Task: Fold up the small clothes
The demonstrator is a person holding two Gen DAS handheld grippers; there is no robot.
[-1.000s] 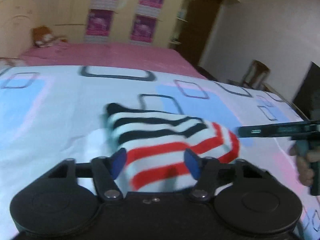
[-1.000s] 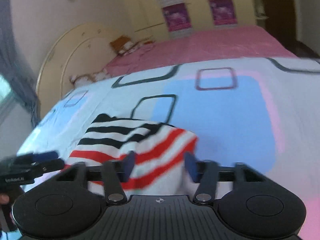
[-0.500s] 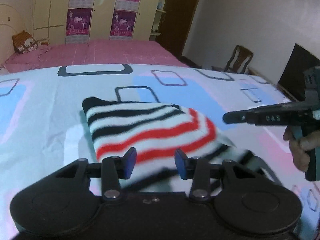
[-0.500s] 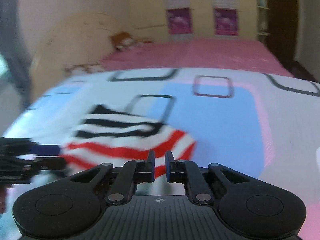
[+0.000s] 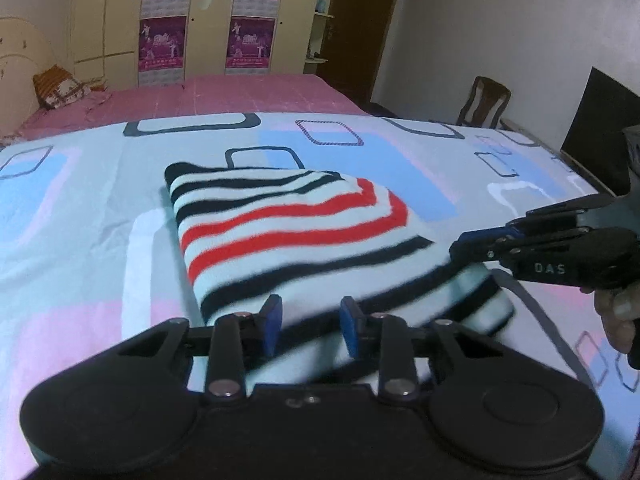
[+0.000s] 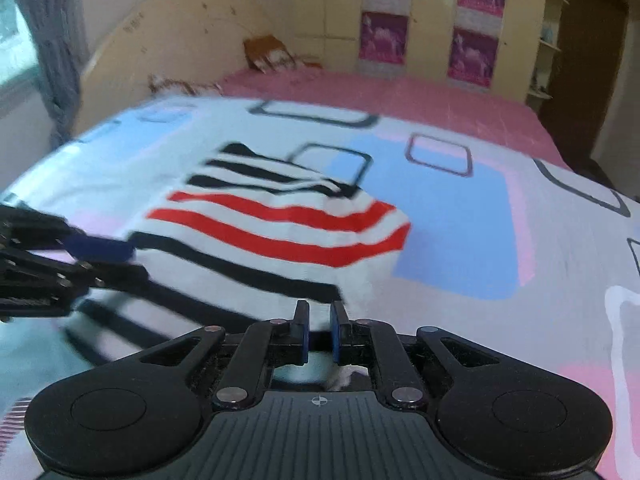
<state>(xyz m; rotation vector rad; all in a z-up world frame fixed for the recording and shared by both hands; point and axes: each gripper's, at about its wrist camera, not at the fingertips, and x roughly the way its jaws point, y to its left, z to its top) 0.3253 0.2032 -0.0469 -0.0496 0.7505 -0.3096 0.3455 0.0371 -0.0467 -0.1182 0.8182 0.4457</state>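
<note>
A small striped garment [image 5: 292, 236], white with black and red bands, lies folded on the patterned bed sheet [image 5: 72, 248]. It also shows in the right wrist view [image 6: 280, 228]. My left gripper [image 5: 308, 326] is open at the garment's near edge, with the cloth between the spread blue pads. My right gripper [image 6: 319, 334] is nearly closed on the near edge of the garment, with white cloth showing between its pads. It shows from the side in the left wrist view [image 5: 472, 246] at the garment's right corner.
The sheet [image 6: 452, 224] has blue, pink and outlined squares. A pink bedspread [image 5: 208, 92] lies beyond, with a pillow [image 5: 60, 86] at the headboard. A wooden chair [image 5: 486, 102] and a dark screen [image 5: 600, 136] stand to the right. Wardrobes with posters [image 5: 164, 20] line the far wall.
The right gripper closed from wide open onto the garment's near edge. Both grippers pulled back, and the near layer of the garment now extends toward them with more black stripes showing.
</note>
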